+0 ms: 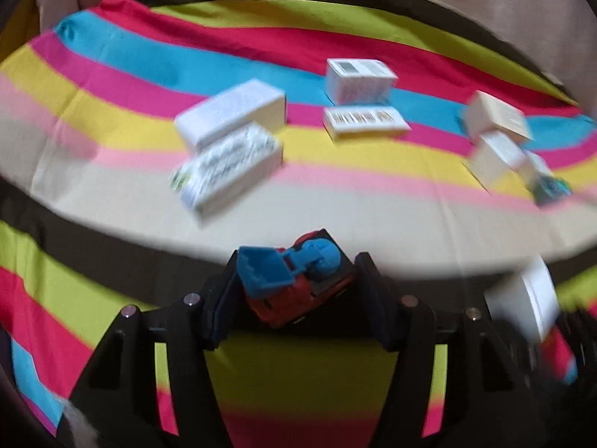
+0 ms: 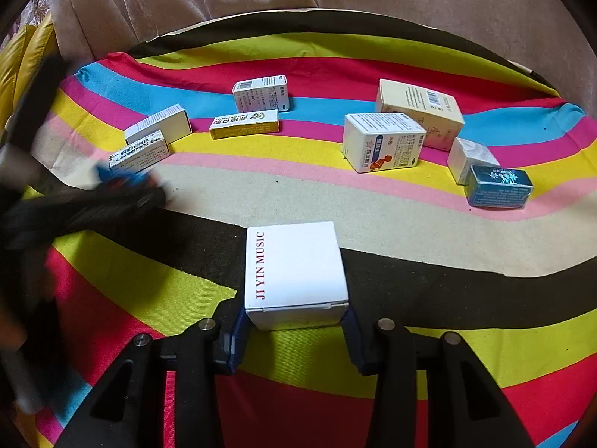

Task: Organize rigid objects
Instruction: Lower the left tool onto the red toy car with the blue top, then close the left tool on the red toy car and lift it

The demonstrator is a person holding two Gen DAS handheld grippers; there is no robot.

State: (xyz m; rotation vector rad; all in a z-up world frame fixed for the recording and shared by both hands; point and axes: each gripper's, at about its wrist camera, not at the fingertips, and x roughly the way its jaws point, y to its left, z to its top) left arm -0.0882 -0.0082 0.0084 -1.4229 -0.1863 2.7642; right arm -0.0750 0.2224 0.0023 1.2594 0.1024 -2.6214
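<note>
My left gripper (image 1: 298,283) is shut on a red and blue toy truck (image 1: 298,280) and holds it above the striped cloth. My right gripper (image 2: 294,317) is shut on a white box marked "JI YIN MUSIC" (image 2: 294,268), held above the cloth. That box shows blurred at the right edge of the left wrist view (image 1: 522,302). The left gripper and the toy truck show blurred at the left of the right wrist view (image 2: 123,183).
Several boxes lie on the striped cloth (image 2: 298,194): two white ones at the left (image 2: 156,138), a yellow-edged one (image 2: 244,123) and a white one (image 2: 261,93) mid-back, larger boxes (image 2: 380,142) and a blue box (image 2: 498,186) at the right. Beige fabric lies behind.
</note>
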